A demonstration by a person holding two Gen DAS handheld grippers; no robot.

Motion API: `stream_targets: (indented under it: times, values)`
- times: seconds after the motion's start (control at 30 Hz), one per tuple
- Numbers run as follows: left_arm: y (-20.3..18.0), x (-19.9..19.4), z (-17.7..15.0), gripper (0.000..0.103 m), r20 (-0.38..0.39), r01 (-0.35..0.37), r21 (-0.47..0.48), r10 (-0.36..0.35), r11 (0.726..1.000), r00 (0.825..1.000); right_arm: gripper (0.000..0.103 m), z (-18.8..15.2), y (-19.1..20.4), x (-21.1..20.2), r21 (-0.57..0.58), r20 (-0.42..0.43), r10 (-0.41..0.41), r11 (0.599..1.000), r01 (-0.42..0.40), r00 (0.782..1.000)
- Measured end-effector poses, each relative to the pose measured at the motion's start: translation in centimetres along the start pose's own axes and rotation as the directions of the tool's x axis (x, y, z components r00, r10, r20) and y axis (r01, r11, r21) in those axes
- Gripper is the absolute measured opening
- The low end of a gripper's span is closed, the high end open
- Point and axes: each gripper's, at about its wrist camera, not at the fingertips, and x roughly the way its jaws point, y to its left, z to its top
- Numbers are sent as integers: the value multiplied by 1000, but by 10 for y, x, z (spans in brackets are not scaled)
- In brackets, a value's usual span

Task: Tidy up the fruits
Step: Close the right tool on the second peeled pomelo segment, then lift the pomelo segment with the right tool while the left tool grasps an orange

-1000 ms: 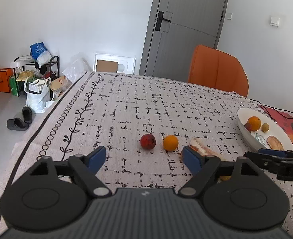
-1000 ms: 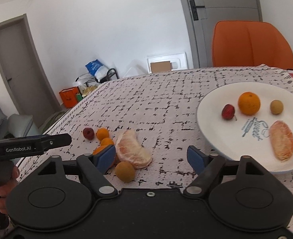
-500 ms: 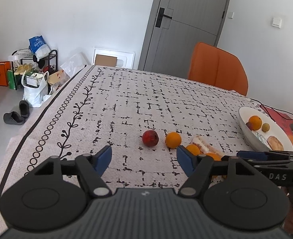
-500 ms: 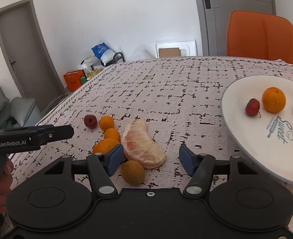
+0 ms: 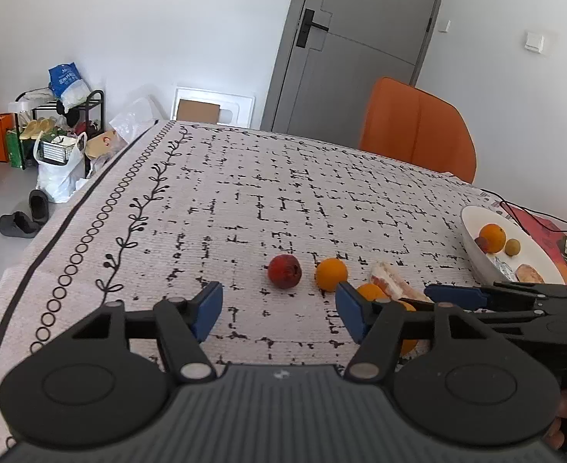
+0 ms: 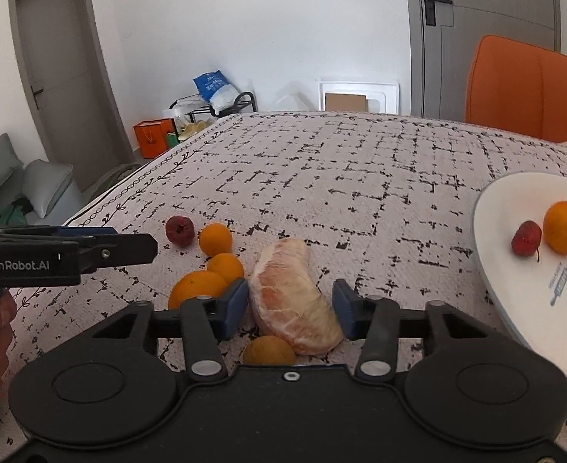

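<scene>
Orange chair [image 5: 418, 127], grey door [image 5: 356, 38]

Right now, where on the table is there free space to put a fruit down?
Free: the tablecloth beyond the red fruit toward the orange chair, and left toward its leaf border. Crowded: the oranges and pomelo segment between the right gripper's fingers.

Patterned tablecloth [image 6: 360, 177] bears loose fruits [image 6: 215, 239], plate [image 6: 488, 231].

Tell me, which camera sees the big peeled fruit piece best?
The right wrist view: the peeled fruit piece lies whole between the right gripper fingers. The left wrist view shows only its end, past the left gripper.
</scene>
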Motion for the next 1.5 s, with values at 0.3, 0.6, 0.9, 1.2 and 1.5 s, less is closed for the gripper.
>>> stream_targets:
  times: [0.3, 0.6, 0.9, 1.2, 1.5]
  values:
    - [-11, 11, 1, 54, -20, 30, 14, -30, 999, 999, 37, 1, -14, -9, 41, 6, 5, 999, -5, 1000]
    - [-27, 17, 2, 47, -33, 72, 30, -71, 997, 997, 36, 0, -22, -24, 66, 33, 5, 998, -8, 999]
    - [-38, 29, 4, 34, -58, 102, 32, -100, 994, 993, 36, 5, -27, -47, 75, 87, -4, 997, -3, 996]
    - [-45, 40, 8, 21, -96, 112, 6, -111, 994, 989, 36, 5, -40, -67, 108, 126, -44, 994, 31, 991]
    - [-61, 27, 17, 20, -43, 106, 46, -104, 993, 994, 36, -2, -57, -78, 147, 147, -81, 987, 59, 986]
